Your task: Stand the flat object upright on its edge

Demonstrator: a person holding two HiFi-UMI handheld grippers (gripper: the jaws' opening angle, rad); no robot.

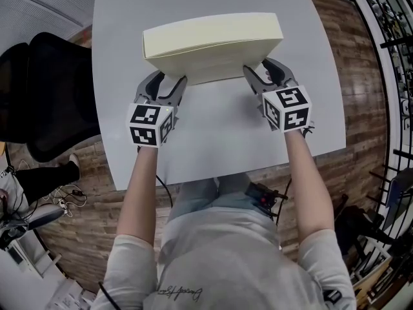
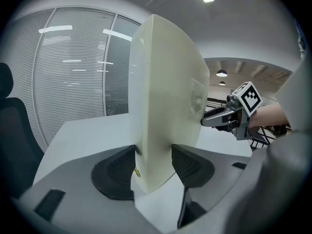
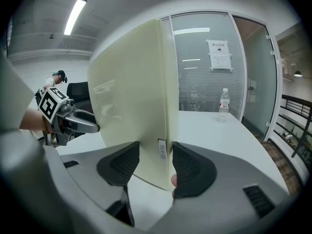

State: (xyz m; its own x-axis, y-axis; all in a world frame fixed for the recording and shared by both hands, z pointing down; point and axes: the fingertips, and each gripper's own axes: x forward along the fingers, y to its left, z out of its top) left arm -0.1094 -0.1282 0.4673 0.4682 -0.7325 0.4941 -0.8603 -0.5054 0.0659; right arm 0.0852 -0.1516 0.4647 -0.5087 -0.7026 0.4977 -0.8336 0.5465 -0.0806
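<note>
The flat cream object [image 1: 213, 47] stands upright on one long edge in the middle of the white worktop [image 1: 213, 147], with its broad faces turned to the near and far sides. The left tongs [image 1: 169, 82] hold its left end and the right tongs [image 1: 258, 75] hold its right end. In each gripper view both dark pads lie against the two faces, so each pair of tongs is closed on the object at a rather wide opening. The right tongs grip just at the vertical edge that carries a small label. The left tongs grip near a rounded lower corner. The lower edge is down at the worktop surface, but I cannot tell if it rests with its full length. The upper edge is free, and nothing touches it. On the near side, a wide bare strip of worktop lies between the tongs and the near edge. At the left, a black chair [image 1: 45, 95] stands just beside the left edge of the worktop. A water bottle [image 3: 224, 104] stands on the far part of the worktop, well apart from the object.
</note>
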